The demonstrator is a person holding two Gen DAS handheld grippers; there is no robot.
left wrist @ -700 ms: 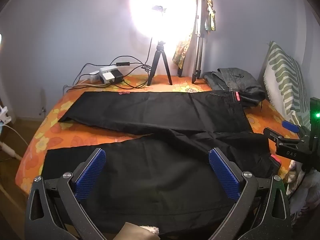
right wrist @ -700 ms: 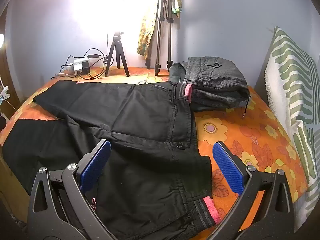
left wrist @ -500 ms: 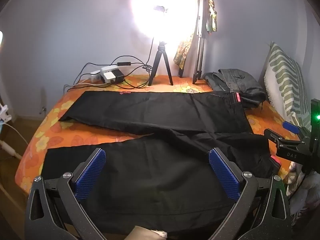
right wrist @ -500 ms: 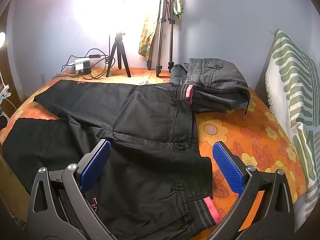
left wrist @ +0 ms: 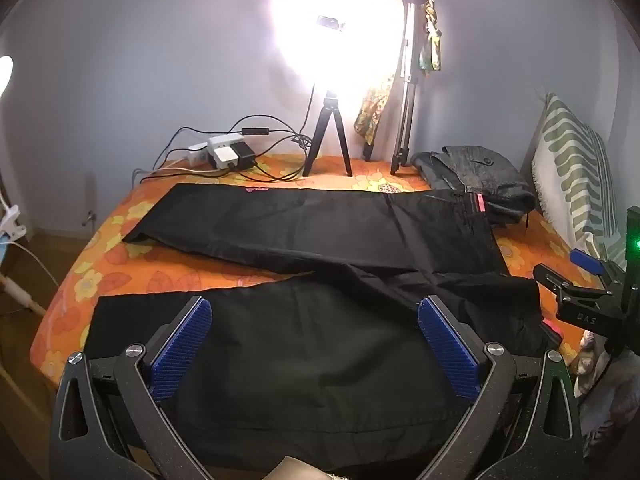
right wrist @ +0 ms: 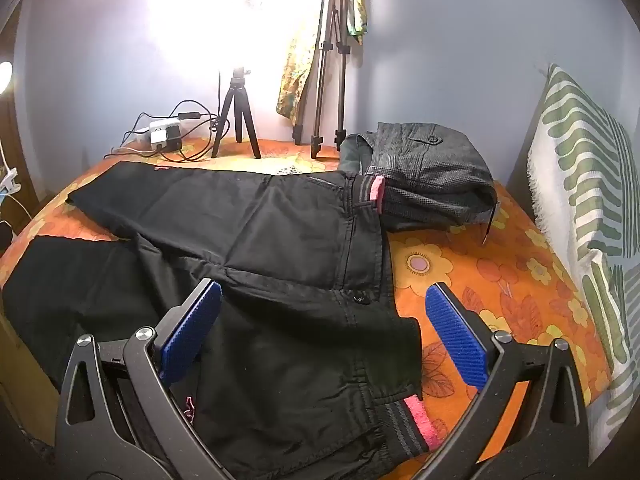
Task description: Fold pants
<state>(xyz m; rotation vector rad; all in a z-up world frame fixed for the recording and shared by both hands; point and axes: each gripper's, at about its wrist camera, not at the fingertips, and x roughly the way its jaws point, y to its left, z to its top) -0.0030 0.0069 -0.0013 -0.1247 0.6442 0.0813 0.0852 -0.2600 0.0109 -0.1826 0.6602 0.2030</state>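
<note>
Black pants (left wrist: 320,240) lie spread flat on the orange flowered bed (left wrist: 120,280), legs apart toward the left, waistband with pink lining (right wrist: 376,192) at the right. My left gripper (left wrist: 314,344) is open and empty, hovering above the near leg. My right gripper (right wrist: 324,332) is open and empty above the waist and fly area of the pants (right wrist: 280,260). The right gripper also shows at the right edge of the left wrist view (left wrist: 580,292).
A folded grey garment (right wrist: 432,176) lies at the back right, touching the waistband. Two tripods (left wrist: 328,136), a bright lamp, a power strip with cables (left wrist: 228,156) stand at the back. A green striped pillow (right wrist: 580,184) is at the right.
Both grippers have risen and drawn back slightly, so the pants sit a little lower in both views. The pants have not moved.
</note>
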